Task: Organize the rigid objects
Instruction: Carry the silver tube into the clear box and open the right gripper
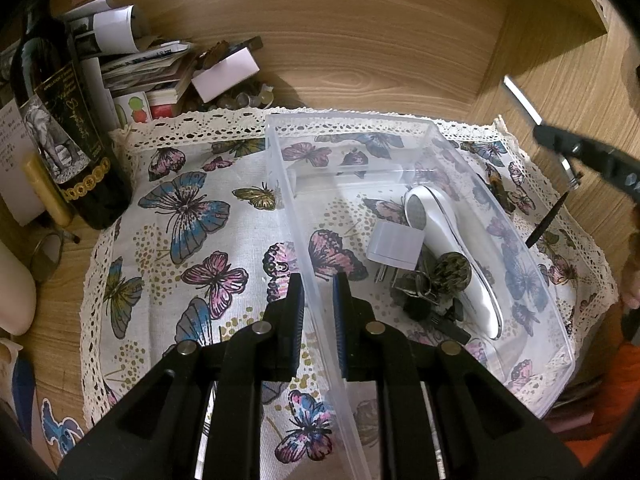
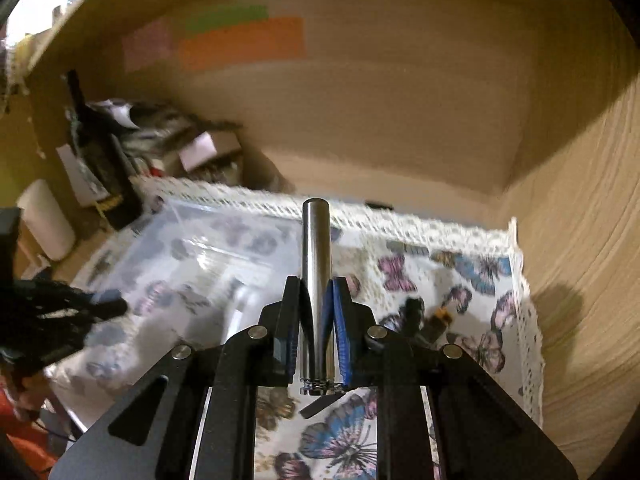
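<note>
A clear plastic bin (image 1: 532, 272) sits on a butterfly cloth (image 1: 192, 216). In it lie a white handheld device (image 1: 460, 248), a white plug adapter (image 1: 394, 246) and several small dark items (image 1: 432, 292). My left gripper (image 1: 318, 284) is shut on the bin's near left wall. My right gripper (image 2: 316, 292) is shut on a silver metal cylinder (image 2: 315, 264), held in the air above the cloth to the right of the bin (image 2: 192, 256). It also shows in the left wrist view (image 1: 560, 140) at the upper right. A small dark and orange item (image 2: 424, 320) lies on the cloth by the right gripper.
A dark wine bottle (image 1: 68, 132) stands at the left of the cloth. Papers, boxes and small clutter (image 1: 160, 68) are piled at the back left. Wooden walls (image 1: 360, 40) close the back and right. A black pen-like stick (image 1: 548, 220) lies beyond the bin's right wall.
</note>
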A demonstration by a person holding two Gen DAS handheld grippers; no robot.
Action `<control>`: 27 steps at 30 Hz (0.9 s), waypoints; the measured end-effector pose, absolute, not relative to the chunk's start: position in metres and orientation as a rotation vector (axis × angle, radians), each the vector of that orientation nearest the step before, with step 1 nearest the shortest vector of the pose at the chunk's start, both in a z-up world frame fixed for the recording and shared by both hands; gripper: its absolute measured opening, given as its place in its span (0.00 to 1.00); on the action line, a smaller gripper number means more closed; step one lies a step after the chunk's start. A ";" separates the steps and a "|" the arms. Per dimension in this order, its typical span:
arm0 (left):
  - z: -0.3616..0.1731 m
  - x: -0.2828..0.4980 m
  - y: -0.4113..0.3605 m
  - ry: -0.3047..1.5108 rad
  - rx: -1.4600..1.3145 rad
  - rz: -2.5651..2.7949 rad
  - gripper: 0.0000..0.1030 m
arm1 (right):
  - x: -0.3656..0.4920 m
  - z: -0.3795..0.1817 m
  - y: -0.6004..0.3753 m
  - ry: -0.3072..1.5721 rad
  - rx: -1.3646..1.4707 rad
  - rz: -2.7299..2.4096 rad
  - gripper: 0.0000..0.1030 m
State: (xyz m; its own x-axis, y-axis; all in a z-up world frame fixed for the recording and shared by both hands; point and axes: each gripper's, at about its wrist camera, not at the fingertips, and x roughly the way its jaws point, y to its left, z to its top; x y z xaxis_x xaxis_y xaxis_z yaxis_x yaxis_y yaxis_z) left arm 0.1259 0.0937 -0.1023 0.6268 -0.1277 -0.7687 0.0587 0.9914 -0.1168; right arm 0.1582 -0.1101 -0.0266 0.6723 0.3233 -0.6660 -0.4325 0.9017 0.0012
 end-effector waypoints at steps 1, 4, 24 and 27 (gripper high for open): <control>-0.102 0.126 0.093 0.886 -0.082 -0.107 0.13 | 0.156 -0.022 -0.104 0.701 -0.162 0.443 0.14; -0.102 0.126 0.094 0.887 -0.083 -0.107 0.13 | 0.148 -0.011 -0.094 0.669 -0.170 0.488 0.14; -0.102 0.125 0.093 0.886 -0.082 -0.110 0.13 | 0.169 -0.083 -0.030 0.886 -0.246 0.591 0.14; -0.102 0.125 0.093 0.886 -0.082 -0.110 0.13 | 0.171 -0.090 -0.032 0.912 -0.253 0.582 0.14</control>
